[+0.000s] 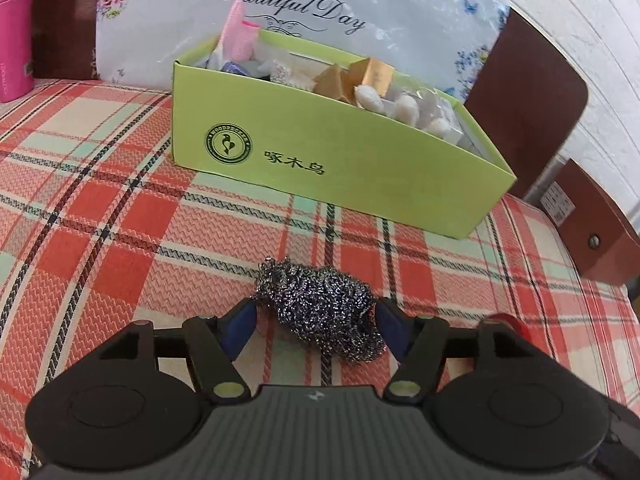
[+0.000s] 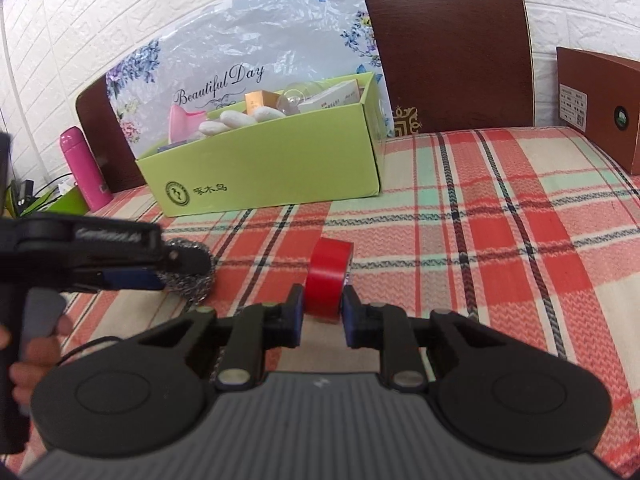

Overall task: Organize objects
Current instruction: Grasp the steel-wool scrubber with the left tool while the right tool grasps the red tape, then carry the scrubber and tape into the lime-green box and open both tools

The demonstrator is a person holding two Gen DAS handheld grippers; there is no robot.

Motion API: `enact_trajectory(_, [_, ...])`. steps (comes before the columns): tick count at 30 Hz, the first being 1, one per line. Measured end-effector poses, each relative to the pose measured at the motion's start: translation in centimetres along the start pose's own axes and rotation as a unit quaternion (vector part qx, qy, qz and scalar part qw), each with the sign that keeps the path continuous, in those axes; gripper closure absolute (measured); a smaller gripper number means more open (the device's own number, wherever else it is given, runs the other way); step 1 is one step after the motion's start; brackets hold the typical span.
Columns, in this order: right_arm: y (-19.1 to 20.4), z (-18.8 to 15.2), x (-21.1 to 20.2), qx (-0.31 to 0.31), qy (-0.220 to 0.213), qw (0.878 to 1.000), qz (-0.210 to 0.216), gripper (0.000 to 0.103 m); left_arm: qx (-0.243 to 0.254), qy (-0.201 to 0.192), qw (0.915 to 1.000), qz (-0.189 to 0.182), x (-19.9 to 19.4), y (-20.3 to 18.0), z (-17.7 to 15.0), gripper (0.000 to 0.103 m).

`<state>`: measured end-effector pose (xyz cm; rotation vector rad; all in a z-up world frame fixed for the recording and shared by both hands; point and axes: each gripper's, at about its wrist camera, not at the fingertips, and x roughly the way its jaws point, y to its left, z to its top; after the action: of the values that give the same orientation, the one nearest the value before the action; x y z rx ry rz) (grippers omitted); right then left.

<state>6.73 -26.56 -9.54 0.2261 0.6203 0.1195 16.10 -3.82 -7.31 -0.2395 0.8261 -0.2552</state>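
A steel wool scrubber [image 1: 320, 312] lies on the plaid cloth between the fingers of my left gripper [image 1: 316, 326]; the jaws stand around it, touching its sides. It also shows in the right wrist view [image 2: 188, 280], partly hidden by the left gripper. A red tape roll [image 2: 328, 276] stands on edge between the fingers of my right gripper [image 2: 322, 312], which is closed against its sides. A green open box [image 1: 320, 152] holding several small items sits behind; it also shows in the right wrist view [image 2: 264, 164].
A pink bottle [image 2: 84, 168] stands left of the box. Brown boards [image 2: 448, 44] and a floral plastic-wrapped panel [image 1: 360, 8] lean on the white brick wall. A brown box [image 2: 600, 108] sits at the right. Plaid cloth [image 2: 500, 240] covers the table.
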Motion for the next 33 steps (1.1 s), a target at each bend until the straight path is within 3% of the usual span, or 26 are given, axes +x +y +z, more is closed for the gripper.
enact_trajectory(1, [0.1, 0.0, -0.3, -0.002, -0.002, 1.0, 0.001, 0.084, -0.001, -0.002, 1.0, -0.004, 0.1, 0.1, 0.0, 0.035])
enact_trajectory(3, [0.3, 0.1, -0.6, -0.005, -0.007, 1.0, 0.003, 0.084, 0.003, 0.002, 0.9999, -0.015, 0.3, 0.1, 0.1, 0.059])
enact_trajectory(6, [0.5, 0.4, -1.1, -0.007, -0.013, 1.0, 0.009, 0.084, 0.018, 0.007, 0.9997, -0.018, 0.1, -0.1, -0.1, 0.067])
enact_trajectory(12, [1.1, 1.2, -2.1, -0.016, -0.027, 0.999, 0.02, 0.084, 0.04, 0.0, 0.9981, -0.047, -2.4, -0.6, -0.1, 0.07])
enact_trajectory(22, [2.1, 5.7, -3.3, -0.048, -0.09, 0.995, 0.021, 0.084, 0.087, -0.074, 0.9898, -0.085, -7.7, -2.9, 3.4, 0.07])
enact_trajectory(33, [2.1, 12.3, 0.2, -0.07, -0.133, 0.988, -0.018, 0.084, 0.09, -0.129, 0.986, -0.054, -6.7, -2.8, 10.2, 0.069])
